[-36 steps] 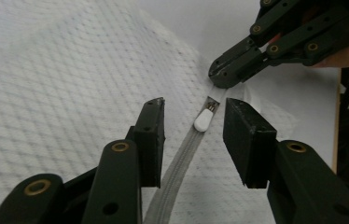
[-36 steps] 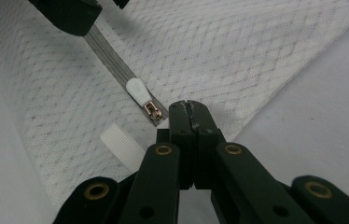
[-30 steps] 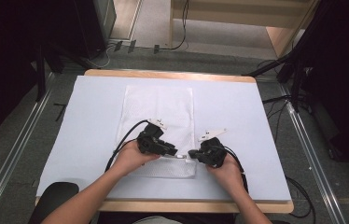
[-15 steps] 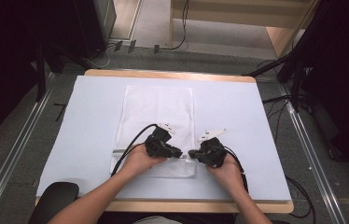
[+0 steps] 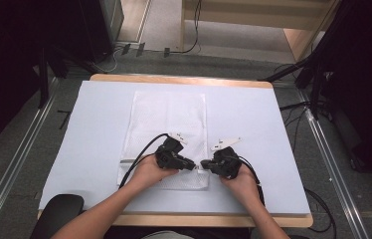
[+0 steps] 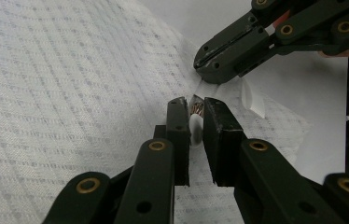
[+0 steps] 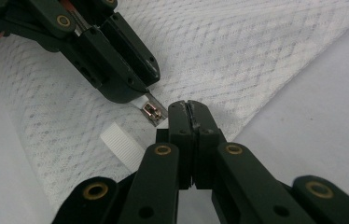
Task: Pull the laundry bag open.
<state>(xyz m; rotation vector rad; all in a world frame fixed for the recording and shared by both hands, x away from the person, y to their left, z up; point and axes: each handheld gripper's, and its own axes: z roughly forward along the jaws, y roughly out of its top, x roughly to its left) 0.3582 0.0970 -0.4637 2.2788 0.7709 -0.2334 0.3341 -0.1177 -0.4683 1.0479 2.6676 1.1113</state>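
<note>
- Since a second ago the left gripper (image 5: 192, 165) has slid along the near end of the mesh bag (image 5: 169, 119) toward the right gripper (image 5: 205, 165), and its jaws have just been closing on the zipper pull (image 6: 196, 110), which sits between them
- Left jaws now stand narrow around the small metal pull and its white tab; whether the pads press it firmly I cannot tell, since a slim gap shows on either side in the left gripper view
- Right jaws are pressed fully together, pinching the bag's edge just beside the zipper end (image 7: 153, 111)
- Bag lies flat on the white-covered bench (image 5: 253, 124), long side running away from the person, with both grippers meeting at its near right corner
- Risk: the pull is tiny and smooth, so a grip that catches the tab alone could slip off when drawn
- Risk: if the right pinch holds too little fabric, the mesh would bunch and drag along rather than letting the zipper run
</note>
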